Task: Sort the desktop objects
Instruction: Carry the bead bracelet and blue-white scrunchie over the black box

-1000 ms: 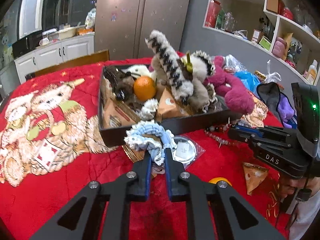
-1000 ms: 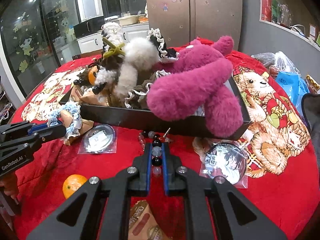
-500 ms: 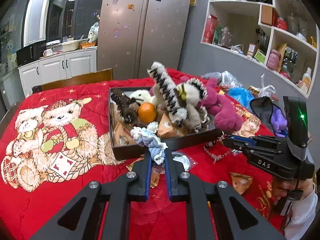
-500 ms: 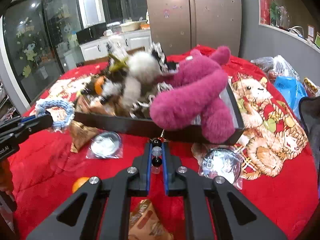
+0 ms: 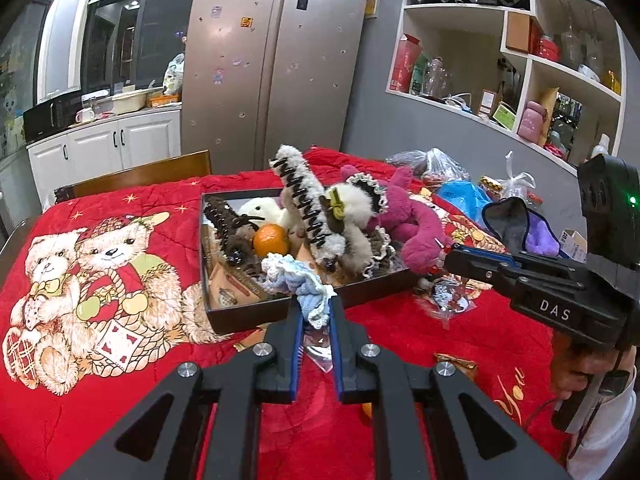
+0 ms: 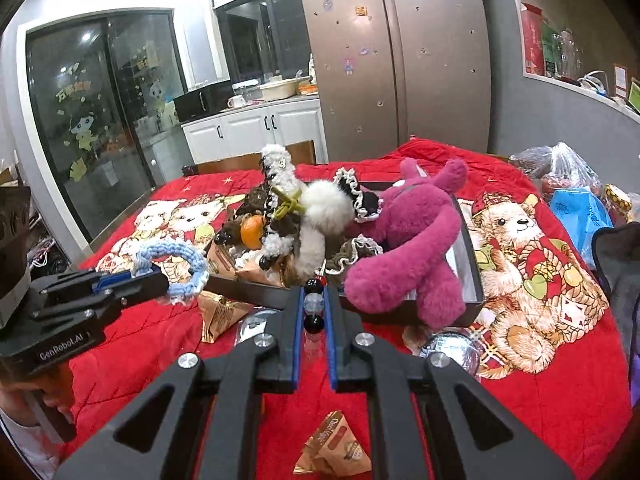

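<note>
A black box on the red bear-print cloth is heaped with plush toys, hair clips, snack packets and an orange. My left gripper is shut on a blue-and-white crocheted ring, lifted just in front of the box's near wall. In the right wrist view that ring hangs from the left gripper at the left. My right gripper is shut on a string of black and clear beads, raised before the box and a magenta plush.
Loose on the cloth lie triangular snack packets, round badges in plastic sleeves and an orange. Plastic bags and a dark cloth crowd the right side. A wooden chair back stands behind the table.
Both grippers have risen from the cloth, the left carrying the crocheted ring and the right carrying the bead string. The box and loose items now sit lower and farther in both views.
</note>
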### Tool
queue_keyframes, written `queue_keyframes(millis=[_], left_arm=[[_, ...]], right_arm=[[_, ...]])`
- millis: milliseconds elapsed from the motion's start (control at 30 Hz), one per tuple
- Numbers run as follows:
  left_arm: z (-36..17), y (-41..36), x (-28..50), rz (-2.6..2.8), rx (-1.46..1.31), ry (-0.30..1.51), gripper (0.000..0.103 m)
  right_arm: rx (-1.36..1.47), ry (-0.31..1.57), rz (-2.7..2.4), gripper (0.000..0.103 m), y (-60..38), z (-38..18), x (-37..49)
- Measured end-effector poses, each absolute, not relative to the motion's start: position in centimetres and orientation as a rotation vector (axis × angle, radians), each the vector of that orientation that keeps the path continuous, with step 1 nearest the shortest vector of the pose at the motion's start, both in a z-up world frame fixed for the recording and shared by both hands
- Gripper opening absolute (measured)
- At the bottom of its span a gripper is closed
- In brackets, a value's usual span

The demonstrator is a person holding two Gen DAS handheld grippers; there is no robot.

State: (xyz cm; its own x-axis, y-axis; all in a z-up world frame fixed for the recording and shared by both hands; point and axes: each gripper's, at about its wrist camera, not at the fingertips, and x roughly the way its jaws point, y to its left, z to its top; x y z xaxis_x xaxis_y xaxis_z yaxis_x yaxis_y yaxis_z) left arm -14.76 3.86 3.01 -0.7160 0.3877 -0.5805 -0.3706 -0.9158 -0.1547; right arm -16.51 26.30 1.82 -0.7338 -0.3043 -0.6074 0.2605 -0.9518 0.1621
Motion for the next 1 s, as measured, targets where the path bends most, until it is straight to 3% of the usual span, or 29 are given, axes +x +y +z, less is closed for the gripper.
queue_keyframes(millis=[400, 1000], left_arm=[[3.6, 4.5, -15.0, 2.57, -0.899, -0.005, 0.012], [8.6, 5.0, -22.8, 2.644, -0.831, 0.054, 0.012]], right_arm=[[0.941, -0.108, -2.683, 0.01, 26.7, 2.7, -16.5], [0.81, -0.021, -2.737, 0.01, 25.9, 9.9, -23.0]])
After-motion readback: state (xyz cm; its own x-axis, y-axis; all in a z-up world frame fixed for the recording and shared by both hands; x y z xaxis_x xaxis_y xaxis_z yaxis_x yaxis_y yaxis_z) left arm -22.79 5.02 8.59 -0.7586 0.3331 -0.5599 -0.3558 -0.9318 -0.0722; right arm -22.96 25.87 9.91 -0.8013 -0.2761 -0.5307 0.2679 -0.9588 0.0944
